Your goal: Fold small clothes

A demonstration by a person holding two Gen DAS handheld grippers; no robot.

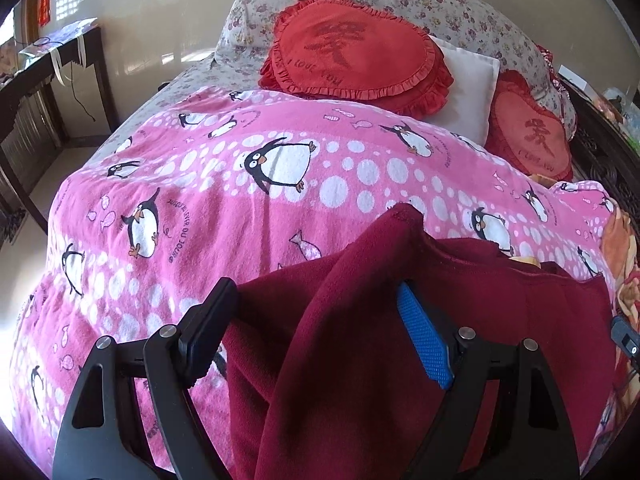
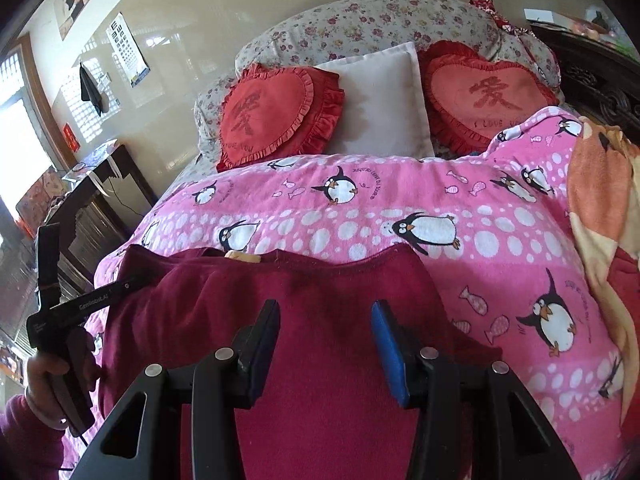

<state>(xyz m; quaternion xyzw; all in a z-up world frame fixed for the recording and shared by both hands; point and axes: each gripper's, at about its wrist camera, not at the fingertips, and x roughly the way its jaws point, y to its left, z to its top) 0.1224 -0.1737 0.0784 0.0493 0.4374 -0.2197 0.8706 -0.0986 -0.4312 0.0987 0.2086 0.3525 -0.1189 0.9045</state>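
On bed, on top of pink penguin blanket (image 1: 240,200), lies dark red sweater (image 2: 320,300). Soft, fuzzy cloth, one plain colour. Stitched hem runs along far edge. Bit of yellow pokes out at that edge. Near left gripper (image 1: 320,312) cloth is bunched, one fold standing up in peak between its fingers, jaws wide, not pinching. Right gripper (image 2: 326,338) hangs over flat part of sweater, jaws partly apart, nothing squeezed. Hand (image 2: 44,380) with purple sleeve holds left tool.
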